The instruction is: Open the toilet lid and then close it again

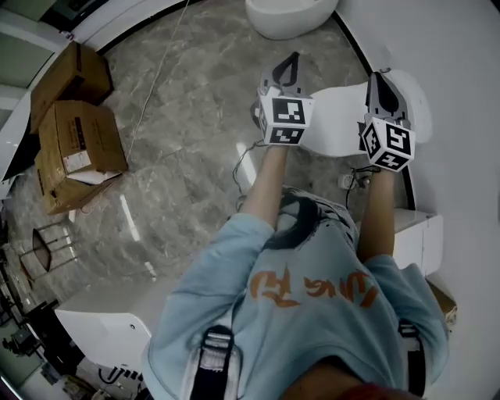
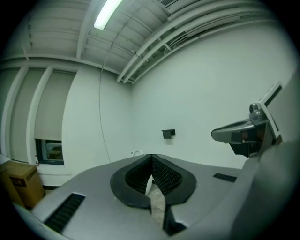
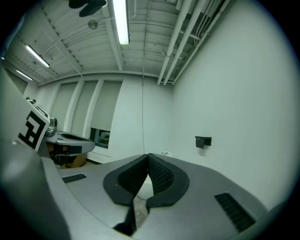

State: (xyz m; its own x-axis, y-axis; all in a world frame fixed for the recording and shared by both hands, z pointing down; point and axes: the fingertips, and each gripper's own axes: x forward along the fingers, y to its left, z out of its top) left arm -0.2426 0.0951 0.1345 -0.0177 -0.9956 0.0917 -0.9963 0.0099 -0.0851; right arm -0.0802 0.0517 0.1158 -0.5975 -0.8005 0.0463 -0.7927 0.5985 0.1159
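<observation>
In the head view a white toilet (image 1: 336, 117) stands by the curved white wall, and its lid looks to be down. My left gripper (image 1: 291, 61) hovers over the toilet's left edge and my right gripper (image 1: 380, 78) over its right part, both held above it and touching nothing. Each is shut and empty. In the left gripper view the left gripper (image 2: 151, 157) has its jaws closed together and faces a bare white wall. The right gripper (image 3: 148, 157) looks the same in its own view. The toilet is out of sight in both gripper views.
A second white fixture (image 1: 289, 16) sits at the far edge of the grey marble floor (image 1: 187, 133). Cardboard boxes (image 1: 74, 144) stand at the left, and a white cabinet (image 1: 418, 238) is close on my right. A small black wall fitting (image 2: 168, 133) shows ahead.
</observation>
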